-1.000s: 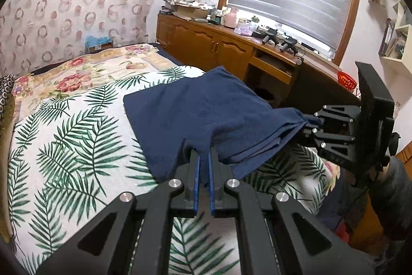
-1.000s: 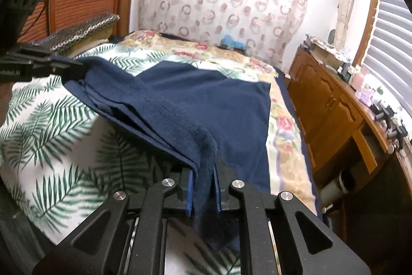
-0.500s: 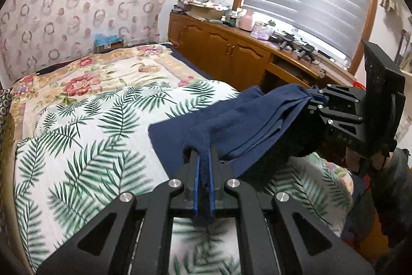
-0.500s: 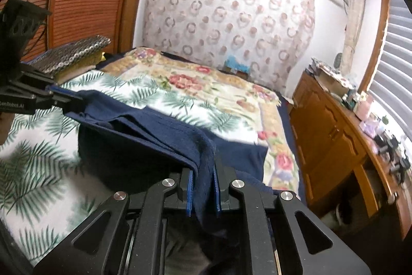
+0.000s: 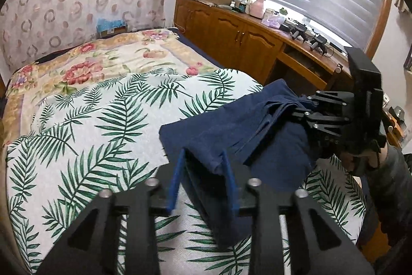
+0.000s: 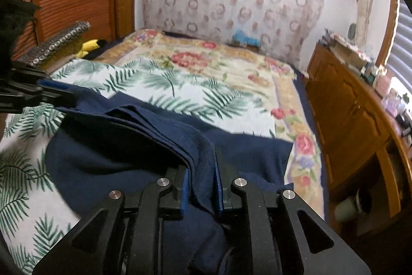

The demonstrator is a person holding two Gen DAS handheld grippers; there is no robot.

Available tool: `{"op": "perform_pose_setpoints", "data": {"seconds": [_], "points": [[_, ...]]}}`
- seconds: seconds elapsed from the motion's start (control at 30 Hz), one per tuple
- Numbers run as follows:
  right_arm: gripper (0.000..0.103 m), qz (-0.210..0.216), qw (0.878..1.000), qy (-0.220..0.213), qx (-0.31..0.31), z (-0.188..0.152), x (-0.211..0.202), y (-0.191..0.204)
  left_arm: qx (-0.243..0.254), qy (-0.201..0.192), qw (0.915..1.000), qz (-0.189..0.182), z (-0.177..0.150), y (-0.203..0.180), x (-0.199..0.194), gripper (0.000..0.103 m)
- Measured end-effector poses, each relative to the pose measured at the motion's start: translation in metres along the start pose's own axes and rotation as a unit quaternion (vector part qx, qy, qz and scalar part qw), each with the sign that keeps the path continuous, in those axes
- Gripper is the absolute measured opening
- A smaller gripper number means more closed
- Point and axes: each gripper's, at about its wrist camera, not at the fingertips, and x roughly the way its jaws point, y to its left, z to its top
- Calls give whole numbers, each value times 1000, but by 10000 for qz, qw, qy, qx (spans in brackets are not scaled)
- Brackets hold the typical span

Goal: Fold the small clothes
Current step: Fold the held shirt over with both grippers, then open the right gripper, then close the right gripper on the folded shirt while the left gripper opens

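A navy garment [image 5: 219, 130] lies folded in layers on the palm-leaf bed cover [image 5: 103, 120]. In the left wrist view my left gripper [image 5: 203, 153] has its jaws opening. A fold of the garment hangs loose between the blue pads [image 5: 175, 184], which stand apart from it. My right gripper [image 5: 303, 105] holds the bunched far corner at the right. In the right wrist view the garment [image 6: 103, 151] fills the gap of my right gripper [image 6: 202, 164]. Its jaws are starting to open, but the pads still press the thick fold. My left gripper [image 6: 61, 94] sits at the left edge.
A floral blanket [image 5: 85, 63] covers the far half of the bed. A wooden cabinet [image 5: 231, 35] with clutter on top runs along the right under the window blinds. A person's sleeve [image 5: 388, 179] is at the bed's right edge. A studded pillow [image 6: 56, 43] lies far left.
Both grippers pulled the garment's lifted edge back toward the near side, so the spread cloth is now doubled over. The left gripper's jaws have parted; the right still pinches its fold.
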Motion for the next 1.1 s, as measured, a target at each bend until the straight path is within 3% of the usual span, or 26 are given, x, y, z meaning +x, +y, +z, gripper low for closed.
{"op": "perform_pose_setpoints", "data": {"seconds": [0.03, 0.33, 0.53, 0.6, 0.77, 0.93, 1.1], "points": [[14, 39, 10000, 11, 43, 1, 2, -2, -12, 1, 10000, -7, -1, 2, -2, 38], [24, 31, 9999, -127, -18, 35, -3, -10, -66, 137, 9998, 107, -7, 17, 5, 39], [31, -679, 9973, -283, 91, 67, -3, -29, -33, 173, 9998, 93, -7, 17, 10, 39], [31, -740, 9965, -324, 192, 72, -6, -36, 3, 200, 9998, 83, -4, 16, 14, 39], [33, -672, 9963, -455, 288, 67, -26, -38, 180, 271, 9994, 102, 7, 13, 30, 39], [46, -681, 9962, -397, 368, 47, -49, -34, 149, 347, 9992, 111, 18, 21, 51, 39], [52, -726, 9953, -133, 622, 20, -56, -43, -33, 388, 9992, 113, 20, 36, 67, 40]]}}
